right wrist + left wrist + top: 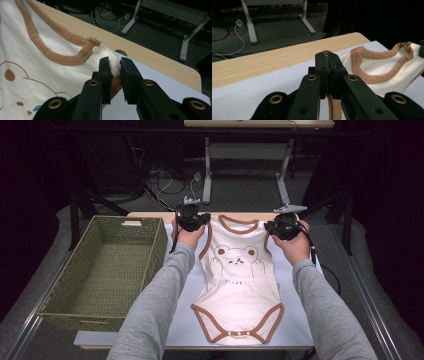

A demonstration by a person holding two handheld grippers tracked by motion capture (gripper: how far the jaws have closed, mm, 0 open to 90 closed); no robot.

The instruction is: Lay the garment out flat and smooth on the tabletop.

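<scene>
Left gripper [193, 218] clamped tight on the left shoulder of the baby bodysuit [239, 280], jaws pressed together over a thin fold of cream cloth and tan trim in the left gripper view [328, 65]. Right gripper [283, 227] likewise pinched on the opposite shoulder, jaws a little apart with bunched cloth squeezed between them in the right gripper view [115, 68].

Below and between both grippers: the bodysuit, spread flat, neckline stretched from one gripper to the other, bear print [236, 261] facing up, snap crotch nearest the person. Under it and under both grippers, the white mat [295, 330] on the wooden table [262, 62]; bare wood strip just beyond the jaws.

Off to the outer side of the left gripper, well apart: green woven basket [150, 250], standing upright at the table's left edge.

Just beside the right gripper's jaws, toward the neckline: small white snap button [96, 50] at the end of the tan trim [47, 51].
</scene>
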